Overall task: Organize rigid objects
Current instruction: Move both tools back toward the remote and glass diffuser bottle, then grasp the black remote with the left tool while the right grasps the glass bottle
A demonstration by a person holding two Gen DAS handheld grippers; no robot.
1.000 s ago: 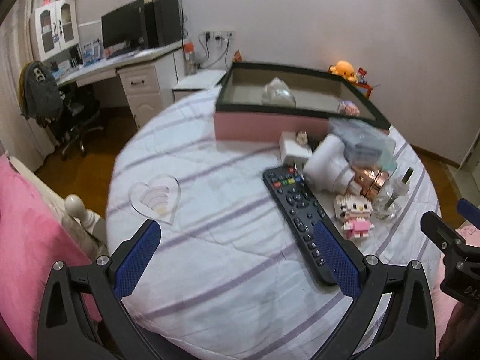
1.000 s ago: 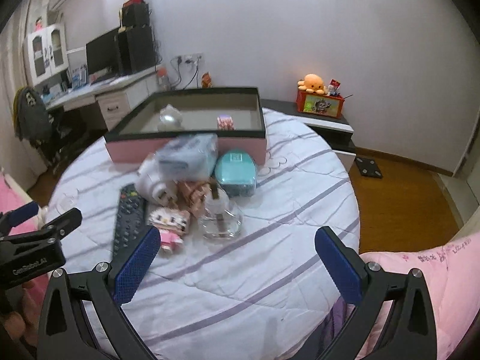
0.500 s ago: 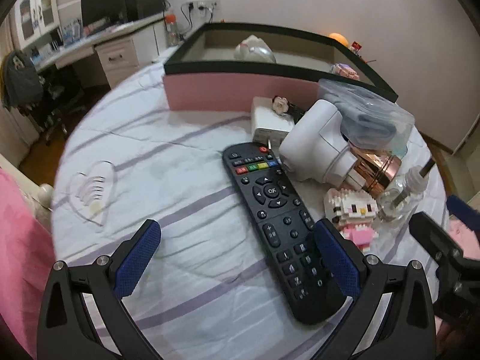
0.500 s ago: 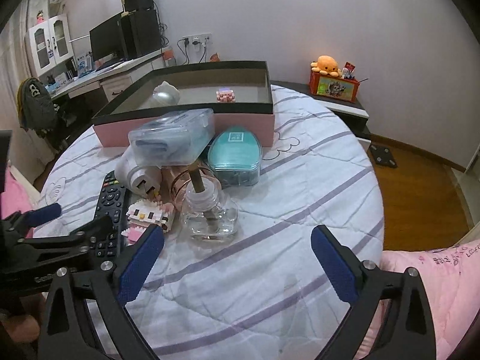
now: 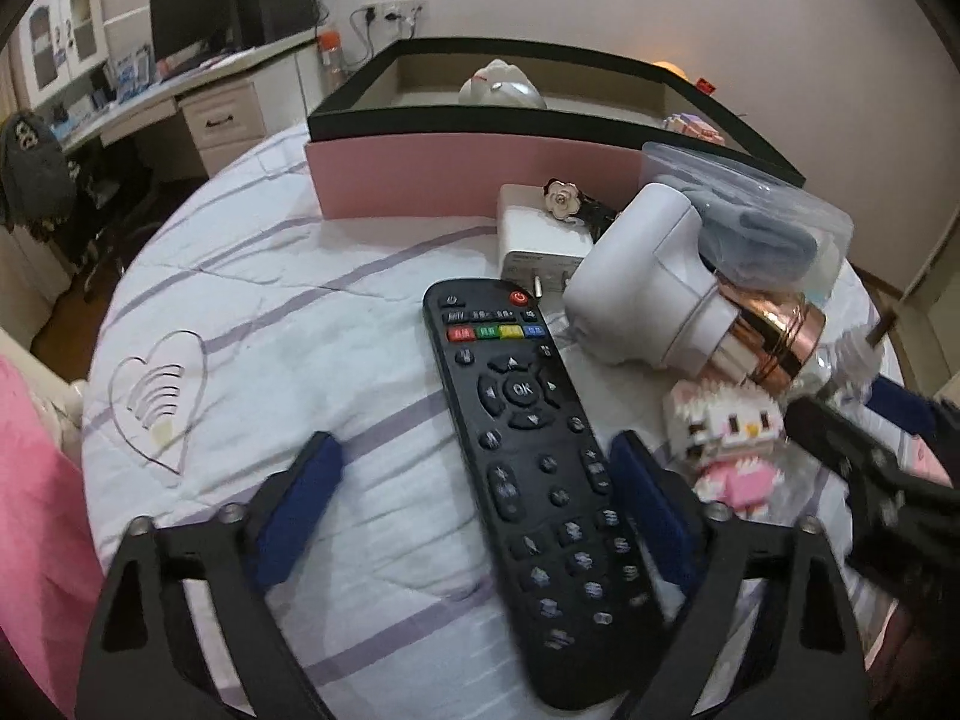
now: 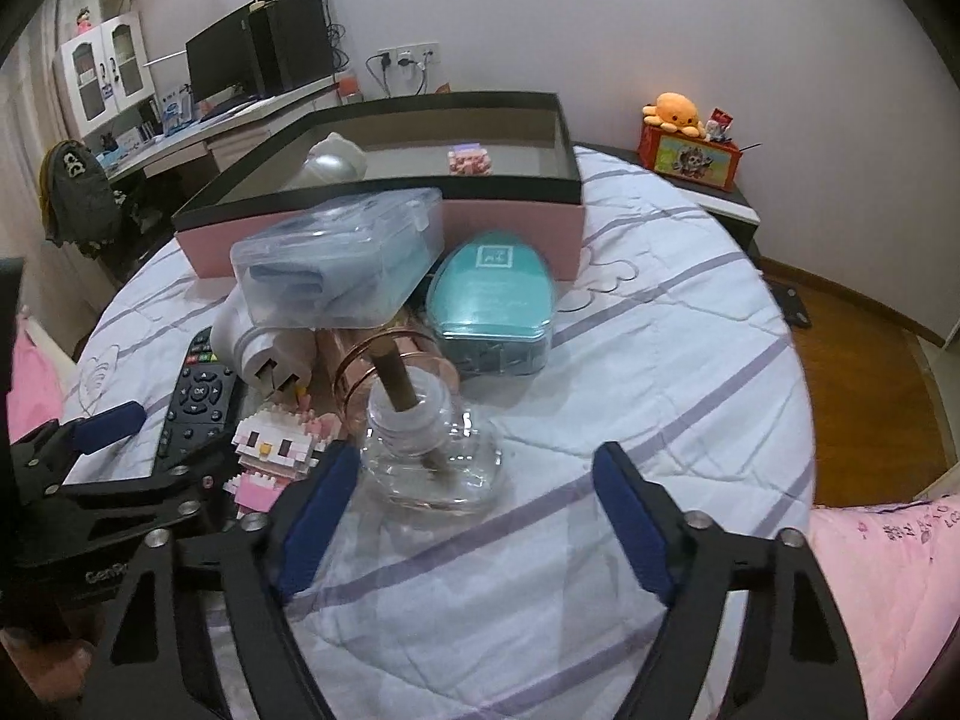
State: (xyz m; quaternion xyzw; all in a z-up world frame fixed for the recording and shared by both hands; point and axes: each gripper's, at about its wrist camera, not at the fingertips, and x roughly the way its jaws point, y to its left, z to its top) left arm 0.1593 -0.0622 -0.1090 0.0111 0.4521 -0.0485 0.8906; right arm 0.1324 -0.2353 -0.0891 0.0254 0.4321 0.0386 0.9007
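2 grippers closing over clutter on a striped bedspread [image 5: 252,324].

Left gripper [image 5: 474,504] narrows around the remote [image 5: 540,468], pads not yet touching; bare cloth lies to its left. Right gripper [image 6: 474,498] narrows, its left pad beside the glass bottle [image 6: 432,456], clear cloth rightward. The box [image 6: 384,204] sits behind.

desk [image 5: 198,78], monitor [image 6: 219,63], orange octopus plush [image 6: 673,111]
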